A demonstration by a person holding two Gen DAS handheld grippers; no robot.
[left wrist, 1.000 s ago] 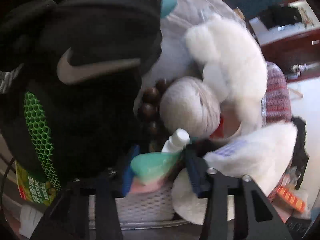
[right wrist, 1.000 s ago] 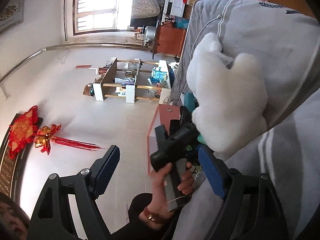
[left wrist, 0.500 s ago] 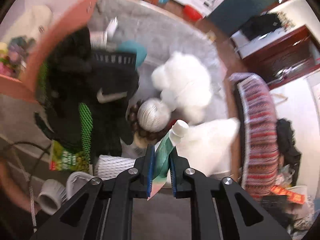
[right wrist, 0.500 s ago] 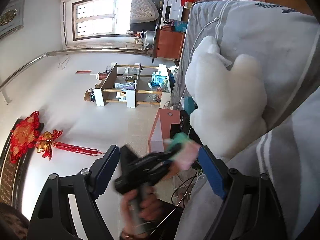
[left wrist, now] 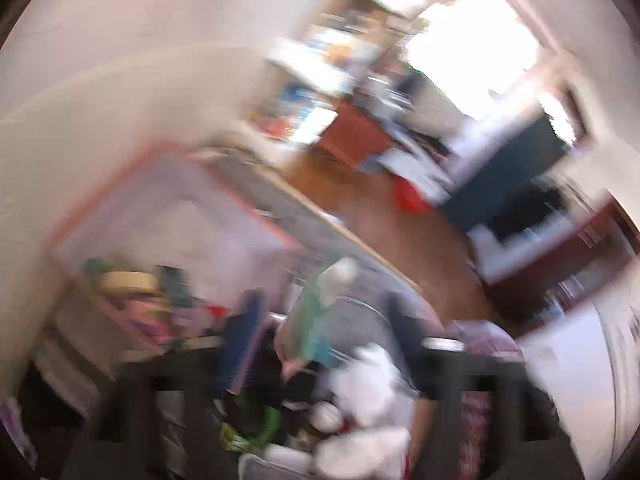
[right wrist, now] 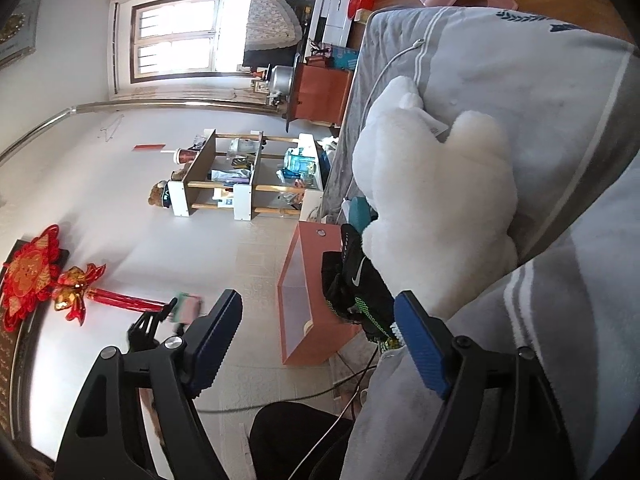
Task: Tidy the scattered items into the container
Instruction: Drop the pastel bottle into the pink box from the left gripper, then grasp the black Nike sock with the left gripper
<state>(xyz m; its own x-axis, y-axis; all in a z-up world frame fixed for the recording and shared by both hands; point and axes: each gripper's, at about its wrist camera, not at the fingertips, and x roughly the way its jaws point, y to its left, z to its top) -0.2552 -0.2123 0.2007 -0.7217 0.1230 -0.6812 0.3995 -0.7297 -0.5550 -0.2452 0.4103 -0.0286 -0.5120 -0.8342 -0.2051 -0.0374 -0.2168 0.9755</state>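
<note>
Blue pads line the fingers of the right gripper (right wrist: 318, 346), and these fingers stand wide apart with nothing between them. Past the right finger lies a big white plush toy (right wrist: 436, 216) on a grey striped bed cover (right wrist: 520, 64). Just ahead of the tip of that finger sits a black glove (right wrist: 356, 280) with a white tick mark and green netting, touching the plush toy. Ahead of the gap between the two fingers stands the pink container (right wrist: 308, 300), an open box on the pale floor (right wrist: 256, 272). Off by the tip of the left finger, the left gripper (right wrist: 170, 312) shows small and far away, and it looks like it holds a green and pink tube (right wrist: 186, 307). The left wrist picture is very blurry. In it the tube (left wrist: 320, 312) with its white cap sits between the two dark fingers, but they look spread apart, so I cannot tell if they squeeze it. The pink container (left wrist: 168, 216) lies ahead and to the left of those fingers, with some mixed things inside. Below the tube, near the fingers, are white fluffy things (left wrist: 372, 392) and something green (left wrist: 256, 420), too blurry to name.
</note>
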